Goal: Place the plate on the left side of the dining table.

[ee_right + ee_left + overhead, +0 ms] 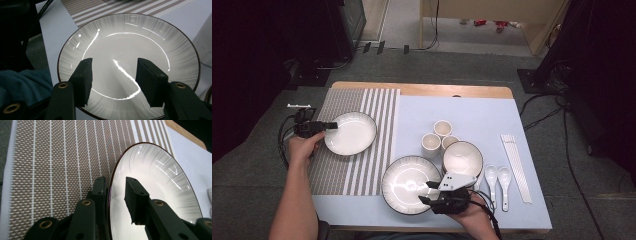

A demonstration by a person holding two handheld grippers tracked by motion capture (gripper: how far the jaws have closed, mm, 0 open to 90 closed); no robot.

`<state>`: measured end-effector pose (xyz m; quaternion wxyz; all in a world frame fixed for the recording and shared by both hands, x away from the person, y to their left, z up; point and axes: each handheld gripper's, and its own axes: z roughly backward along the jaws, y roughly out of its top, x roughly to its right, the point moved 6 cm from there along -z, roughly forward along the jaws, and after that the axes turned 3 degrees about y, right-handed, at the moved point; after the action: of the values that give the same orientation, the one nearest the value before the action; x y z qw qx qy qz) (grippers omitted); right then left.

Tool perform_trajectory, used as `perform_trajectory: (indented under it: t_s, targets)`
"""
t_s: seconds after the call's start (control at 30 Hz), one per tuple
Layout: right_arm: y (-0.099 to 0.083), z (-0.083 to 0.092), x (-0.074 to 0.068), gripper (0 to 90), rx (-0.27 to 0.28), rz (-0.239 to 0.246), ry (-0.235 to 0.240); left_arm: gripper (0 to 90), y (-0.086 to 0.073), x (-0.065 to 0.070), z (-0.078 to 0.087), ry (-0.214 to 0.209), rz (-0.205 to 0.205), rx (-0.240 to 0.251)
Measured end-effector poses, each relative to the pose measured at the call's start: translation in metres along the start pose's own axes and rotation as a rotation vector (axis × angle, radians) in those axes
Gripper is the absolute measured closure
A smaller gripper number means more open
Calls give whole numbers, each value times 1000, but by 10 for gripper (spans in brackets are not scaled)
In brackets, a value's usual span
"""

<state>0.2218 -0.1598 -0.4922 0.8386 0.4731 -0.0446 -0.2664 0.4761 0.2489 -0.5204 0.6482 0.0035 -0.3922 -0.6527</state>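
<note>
White china is spread across a wooden tabletop (422, 90) covered by a striped woven mat (362, 125) and a pale blue sheet (472, 115). The left plate (350, 133) lies on the mat, near its far end, with bare weave on all sides. Its left rim is straddled by the left hand-held gripper (331, 125), one jaw over the plate, the other outside it; in the left gripper view (117, 192) the rim is seen between the jaws, which stand apart from it and are not pressed on it. The near plate (411, 185) rests on the blue sheet close to the front edge, just right of the mat. The right hand-held gripper (428, 192) is held at its right rim with jaws spread and nothing pinched; the right gripper view (113, 75) shows them open above the plate (130, 60), which is empty. Seen from above, three cups (439, 137) are clustered beside a bowl (462, 158), all empty as far as can be told. Two spoons (498, 180) and a chopstick packet (515, 165) lie to the right, near the sheet's edge. The far right of the sheet is left open.
</note>
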Motion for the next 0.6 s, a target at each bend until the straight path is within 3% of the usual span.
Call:
perform_trajectory:
  t_s: [0.3,0.6]
  targets:
    - [0,0,0,472,-5,-2,2,602,-1,4,2,-11,-41,-1]
    - [1,0,1,474,-3,-2,7,550,0,10,10,24,-98,20]
